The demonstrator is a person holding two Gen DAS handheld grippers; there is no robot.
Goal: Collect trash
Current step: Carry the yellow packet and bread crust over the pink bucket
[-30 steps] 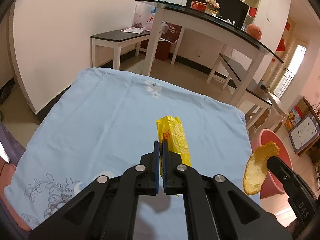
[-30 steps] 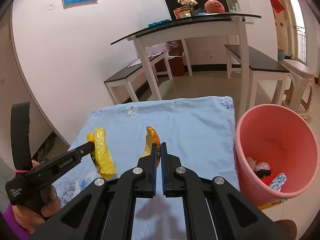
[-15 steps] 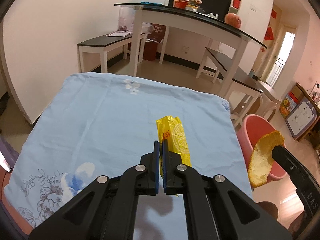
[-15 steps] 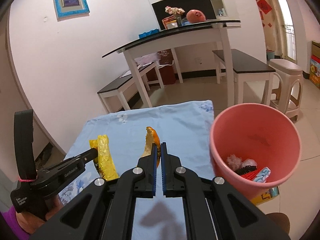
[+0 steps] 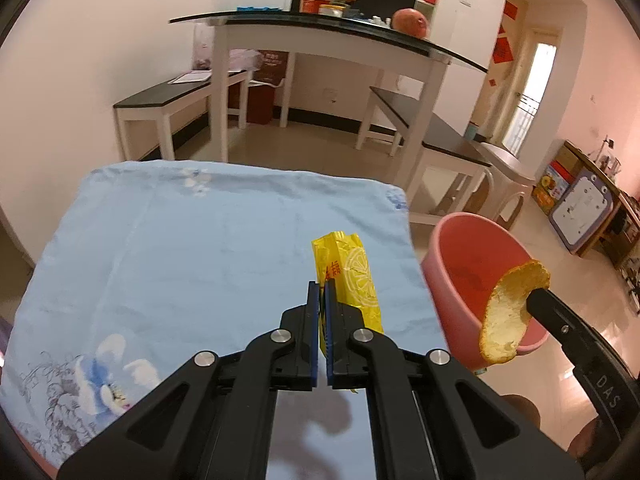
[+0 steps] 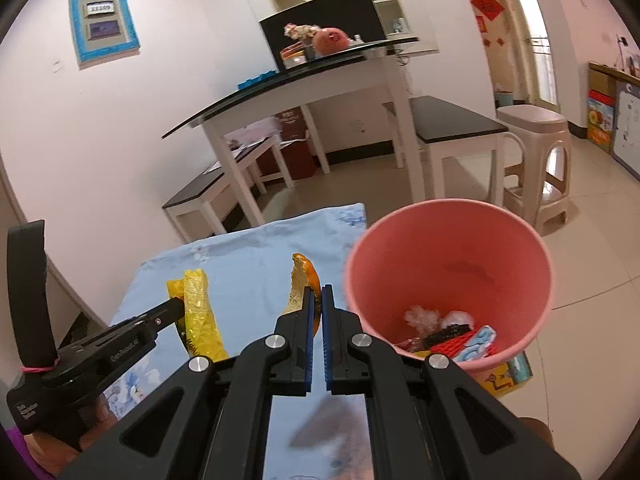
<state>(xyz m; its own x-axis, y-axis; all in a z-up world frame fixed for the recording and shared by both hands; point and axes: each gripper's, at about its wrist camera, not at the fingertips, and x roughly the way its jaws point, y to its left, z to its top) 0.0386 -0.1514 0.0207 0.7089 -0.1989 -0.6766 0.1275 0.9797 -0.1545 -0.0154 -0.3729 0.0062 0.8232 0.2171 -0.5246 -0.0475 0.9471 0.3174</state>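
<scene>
The orange peel (image 6: pixel 305 286) I carry in my right tongs (image 6: pixel 316 294) is clamped at its lower end, with its long axis running up and away from the tips, curling a little to the left. The pink bin (image 6: pixel 532 280) stands on the floor just to the right of those tips and below them, its mouth open toward me, with scraps already lying in the bottom. In the left wrist view the peel hangs in front of the bin's near rim, so I judge the right side to be the nearer one, needing only a short carry rightward before letting go. The yellow wrapper (image 5: pixel 352 276) sits in my left tongs (image 5: pixel 321 292), which are closed thin on its lower part; its length points forward, up from the tips. It hangs above the blue cloth on the counter (image 5: pixel 192 248), left of the bin and farther off.
</scene>
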